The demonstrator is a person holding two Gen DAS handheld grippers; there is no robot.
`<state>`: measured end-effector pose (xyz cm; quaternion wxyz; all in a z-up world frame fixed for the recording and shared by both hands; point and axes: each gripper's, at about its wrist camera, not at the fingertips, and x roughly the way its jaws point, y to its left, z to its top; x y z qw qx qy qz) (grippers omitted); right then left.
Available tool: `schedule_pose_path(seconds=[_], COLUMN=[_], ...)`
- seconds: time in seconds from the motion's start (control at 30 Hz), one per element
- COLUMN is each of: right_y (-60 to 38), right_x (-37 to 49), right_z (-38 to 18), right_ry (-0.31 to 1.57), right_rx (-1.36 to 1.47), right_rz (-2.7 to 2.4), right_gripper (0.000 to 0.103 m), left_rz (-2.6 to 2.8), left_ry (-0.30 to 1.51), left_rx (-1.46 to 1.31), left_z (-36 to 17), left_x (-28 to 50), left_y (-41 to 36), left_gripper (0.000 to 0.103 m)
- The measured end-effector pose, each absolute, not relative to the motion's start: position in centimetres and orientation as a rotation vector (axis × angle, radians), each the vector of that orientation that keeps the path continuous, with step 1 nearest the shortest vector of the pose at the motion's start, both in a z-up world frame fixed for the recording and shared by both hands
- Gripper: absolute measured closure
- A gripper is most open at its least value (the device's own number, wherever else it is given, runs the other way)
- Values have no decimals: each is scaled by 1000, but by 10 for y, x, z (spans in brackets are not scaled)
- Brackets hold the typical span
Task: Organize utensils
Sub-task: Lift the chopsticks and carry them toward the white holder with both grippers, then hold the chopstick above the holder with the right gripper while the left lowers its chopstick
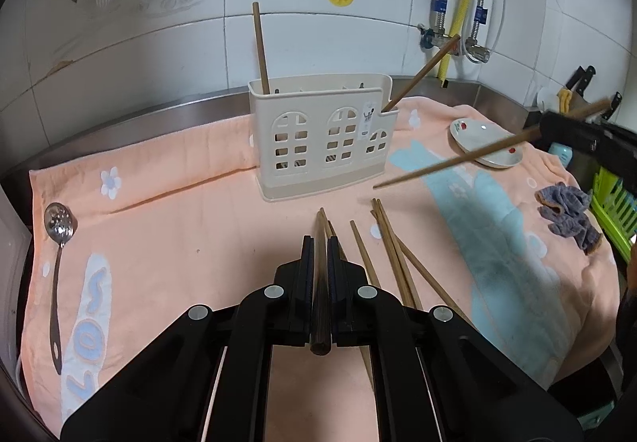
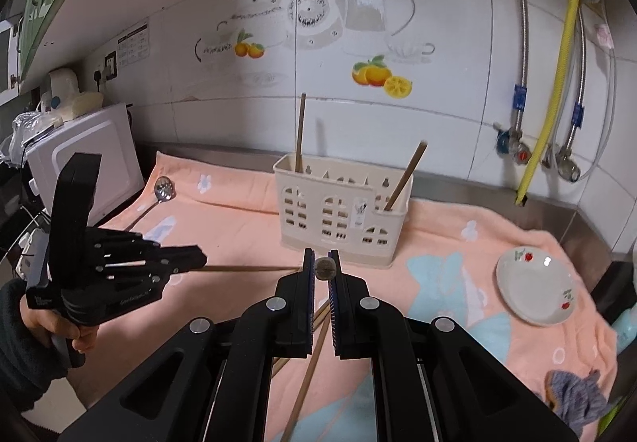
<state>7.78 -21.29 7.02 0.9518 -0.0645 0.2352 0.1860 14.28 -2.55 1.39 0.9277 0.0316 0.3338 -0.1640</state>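
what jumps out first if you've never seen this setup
The cream holder stands mid-towel with two chopsticks poking out, one at each end. Each claw is shut on one chopstick: the left claw near the loose chopsticks on the pink towel, the right claw held before the holder. A slotted spoon lies far left, a white plate at right.

The utensil holder stands on the towel, slotted spoon far left, plate right, loose chopsticks nearer.

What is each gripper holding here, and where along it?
Left gripper and right gripper each clamp one wooden chopstick near its thick end.
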Motion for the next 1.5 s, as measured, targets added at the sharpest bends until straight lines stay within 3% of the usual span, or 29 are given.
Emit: schedule_pose_path(seconds=[0.43,0.83,1.5], right_y=[-219,-221,-213], right_x=[82,83,79], right_z=[111,115,100], right_ry=[412,393,413], right_rx=[-139,-132,-132], right_rz=[387,379,373], right_gripper=[97,97,97], left_rz=[-354,-363,-336], left_ry=[606,602,765], left_rx=[123,92,-26], left_z=[55,48,-50], left_x=[148,141,115], left_y=[-27,-21,1], left_gripper=[98,98,98])
